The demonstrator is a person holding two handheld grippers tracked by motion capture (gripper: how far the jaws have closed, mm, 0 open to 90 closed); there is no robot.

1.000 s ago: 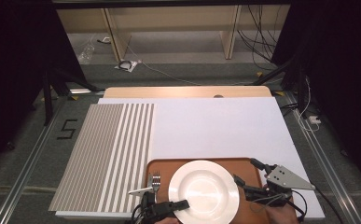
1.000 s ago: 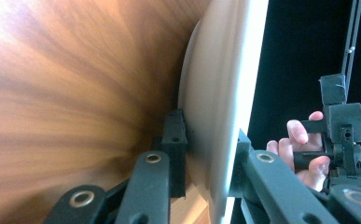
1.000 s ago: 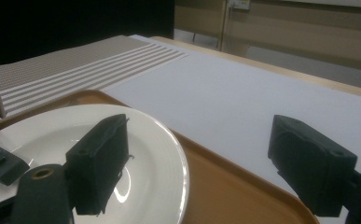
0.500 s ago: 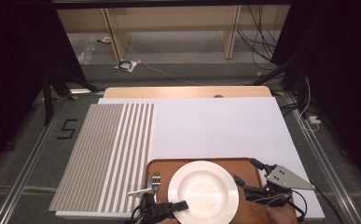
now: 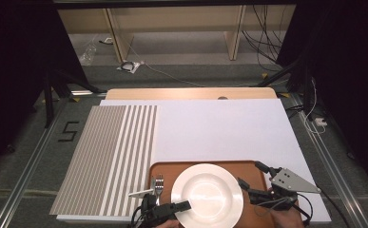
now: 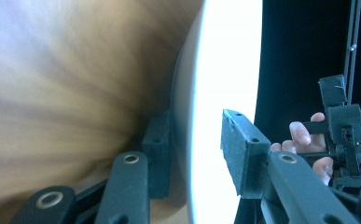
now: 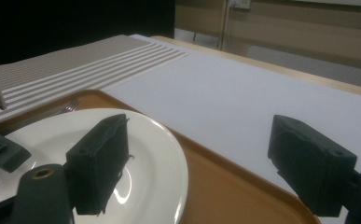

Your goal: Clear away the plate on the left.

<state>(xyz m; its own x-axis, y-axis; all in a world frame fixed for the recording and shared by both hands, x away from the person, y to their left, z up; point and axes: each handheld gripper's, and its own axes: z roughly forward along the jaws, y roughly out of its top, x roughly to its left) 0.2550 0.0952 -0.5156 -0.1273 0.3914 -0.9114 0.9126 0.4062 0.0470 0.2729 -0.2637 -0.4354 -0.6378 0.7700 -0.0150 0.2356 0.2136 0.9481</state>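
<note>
A white plate (image 5: 207,194) sits on a brown tray (image 5: 172,168) at the table's near edge, with a fork (image 5: 159,183) to its left on the tray. My left gripper (image 5: 179,206) is at the plate's near-left rim. In the left gripper view it (image 6: 197,140) is open, with one jaw under the plate (image 6: 225,70) and one above it. My right gripper (image 5: 250,174) is open beside the plate's right rim, over the tray. In the right gripper view its (image 7: 201,154) jaws stand wide apart above the tray (image 7: 225,186), and the left jaw overlaps the plate (image 7: 145,154).
A striped grey placemat (image 5: 110,152) covers the table's left part and a white sheet (image 5: 219,128) covers the rest. The wooden table edge (image 5: 186,93) shows at the far side. A person's fingers (image 6: 304,137) hold the right gripper.
</note>
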